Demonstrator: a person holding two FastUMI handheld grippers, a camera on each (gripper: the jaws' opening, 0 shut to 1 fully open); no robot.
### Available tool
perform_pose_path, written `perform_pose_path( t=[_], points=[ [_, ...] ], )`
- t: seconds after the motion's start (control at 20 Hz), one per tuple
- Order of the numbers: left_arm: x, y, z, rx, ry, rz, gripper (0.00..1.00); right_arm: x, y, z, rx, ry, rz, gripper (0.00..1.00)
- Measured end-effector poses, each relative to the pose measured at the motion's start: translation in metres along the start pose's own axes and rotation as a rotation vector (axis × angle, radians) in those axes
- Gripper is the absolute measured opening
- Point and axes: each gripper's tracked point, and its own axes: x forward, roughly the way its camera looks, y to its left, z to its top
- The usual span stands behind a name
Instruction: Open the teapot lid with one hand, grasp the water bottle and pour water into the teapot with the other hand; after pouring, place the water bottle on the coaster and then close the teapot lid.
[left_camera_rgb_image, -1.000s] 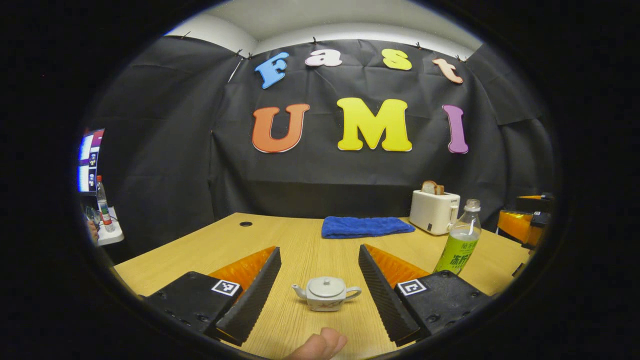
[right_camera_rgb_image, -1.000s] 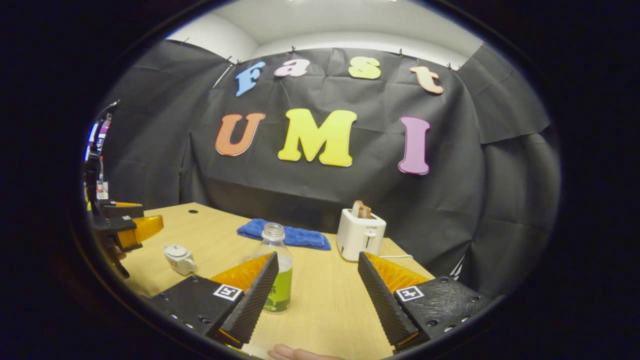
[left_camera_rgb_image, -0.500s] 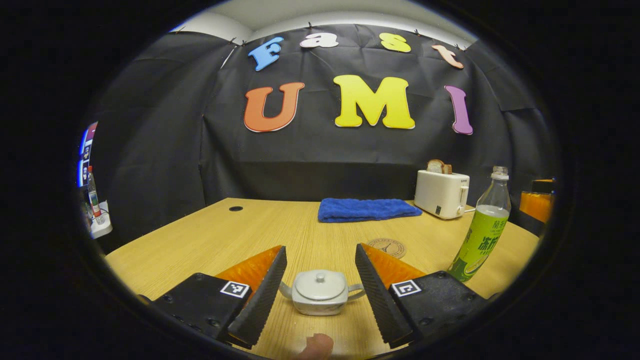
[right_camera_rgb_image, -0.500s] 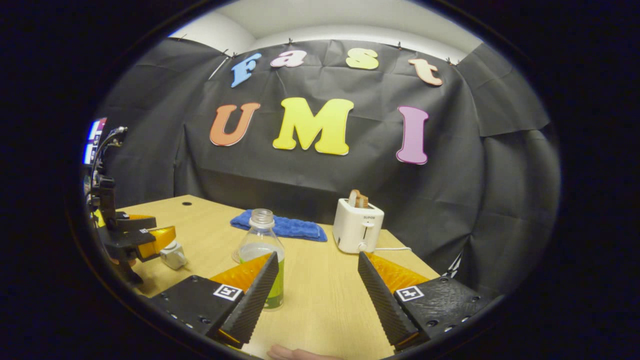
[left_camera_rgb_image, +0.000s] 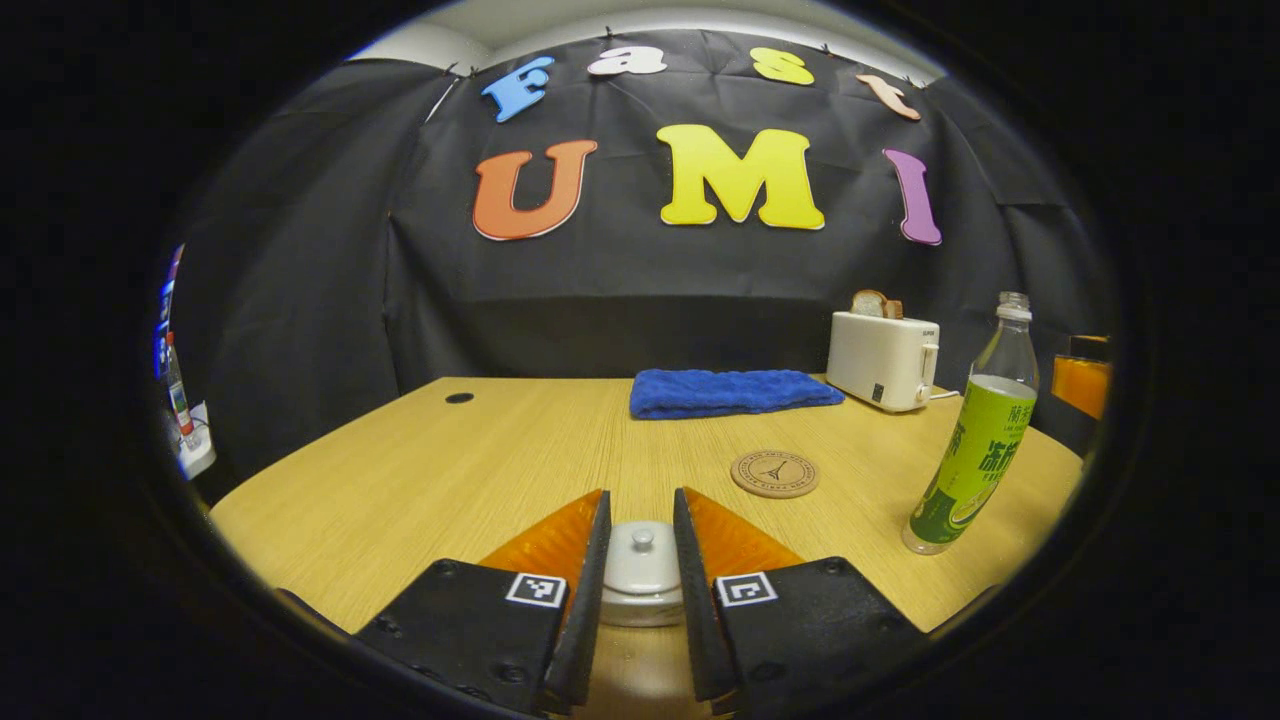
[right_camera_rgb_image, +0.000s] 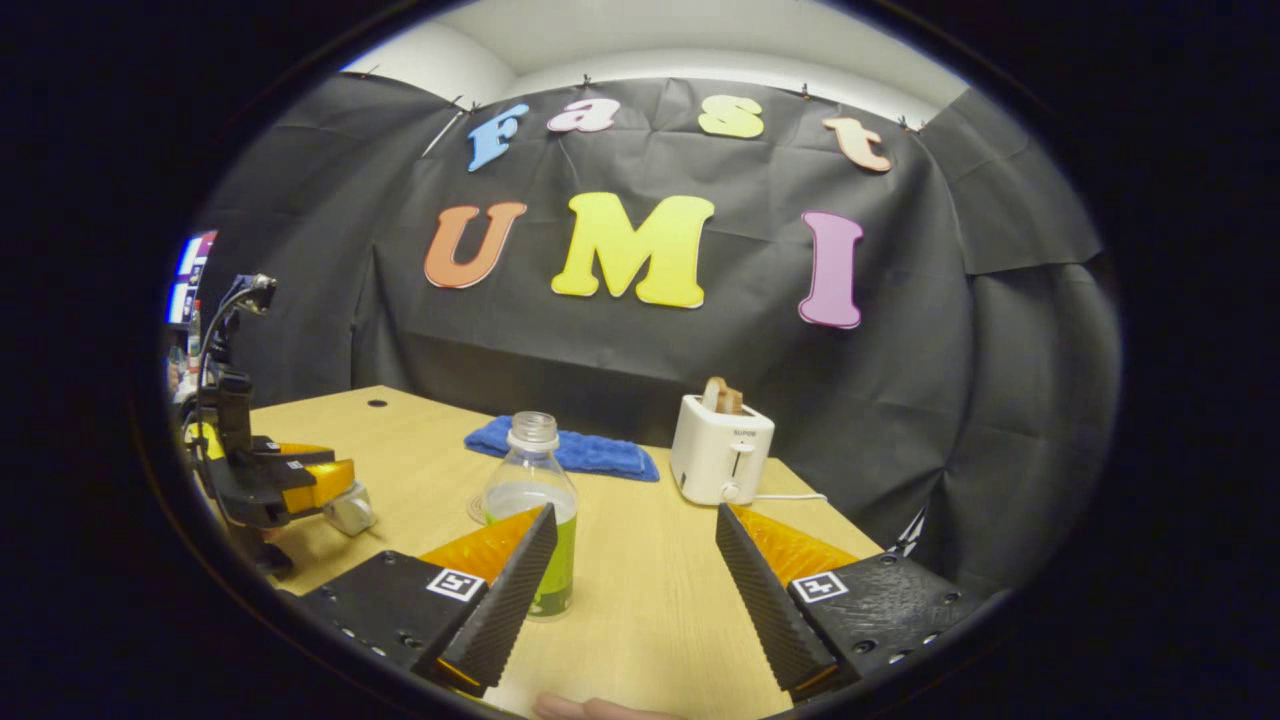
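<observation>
A small white teapot (left_camera_rgb_image: 641, 603) sits on the wooden table (left_camera_rgb_image: 420, 490), and my left gripper (left_camera_rgb_image: 641, 512) has both fingers pressed against the sides of its knobbed lid (left_camera_rgb_image: 641, 556). The lid rests on the pot. The clear water bottle (left_camera_rgb_image: 975, 440) with a green label stands uncapped at the right, near a round coaster (left_camera_rgb_image: 773, 473). In the right gripper view my right gripper (right_camera_rgb_image: 635, 518) stands open above the table; the bottle (right_camera_rgb_image: 533, 500) is just left of the gap, partly behind the left finger. The left gripper (right_camera_rgb_image: 300, 482) and teapot (right_camera_rgb_image: 352, 510) show far left.
A white toaster (left_camera_rgb_image: 883, 358) with toast and a folded blue towel (left_camera_rgb_image: 735, 392) lie at the table's back edge. A screen and a small bottle (left_camera_rgb_image: 178, 395) stand off the table at the left. A person's fingertip (right_camera_rgb_image: 575, 708) shows at the bottom.
My left gripper dropped toward the teapot and its fingers went from wide open to shut around the lid. The right gripper stayed open and barely moved beside the bottle.
</observation>
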Motion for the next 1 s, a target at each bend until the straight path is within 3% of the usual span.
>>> perform_pose_path(
  t=[0.15,0.35,0.7,1.0],
  points=[
    [0.000,0.001,0.000,-0.006,0.001,-0.001,0.18,0.002,0.001,-0.001,0.005,0.005,0.002,0.95],
    [-0.002,0.001,0.001,-0.004,0.001,0.004,0.06,0.002,0.003,-0.003,0.002,0.008,0.004,0.95],
    [-0.011,0.010,0.008,-0.013,0.017,0.038,0.04,0.001,0.010,-0.003,-0.004,0.006,0.011,0.96],
    [-0.035,0.014,0.047,-0.032,-0.065,0.025,0.03,-0.004,0.031,-0.002,0.010,-0.014,0.066,0.95]
  ],
)
